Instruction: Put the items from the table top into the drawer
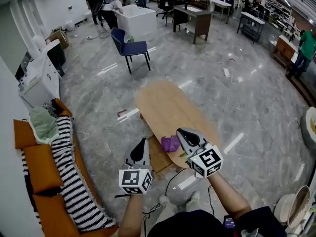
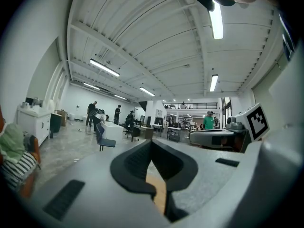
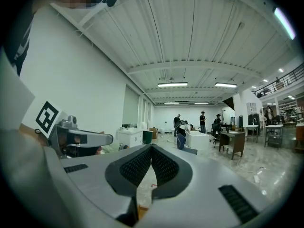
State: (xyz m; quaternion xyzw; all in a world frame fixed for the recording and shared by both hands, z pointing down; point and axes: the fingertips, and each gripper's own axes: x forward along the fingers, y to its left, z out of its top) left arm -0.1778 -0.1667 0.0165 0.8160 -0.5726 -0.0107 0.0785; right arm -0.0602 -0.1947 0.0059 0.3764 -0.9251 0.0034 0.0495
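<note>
table (image 1: 165, 102) holds a purple item (image 1: 170, 143); left gripper (image 1: 144, 141) and right gripper (image 1: 180, 132) both clenched, empty.

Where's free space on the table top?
The wooden table is bare from the purple item out to its far end, toward the blue chair. Crowded only at the near end, around that item and the right tongs.

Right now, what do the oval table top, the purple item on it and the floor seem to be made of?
Table top: likely wood or veneer, matte, even tan colour.
Purple item: perhaps thin plastic or cloth, crumpled; too small to tell.
Floor: polished stone or tile, grey veins and bright reflections.
</note>
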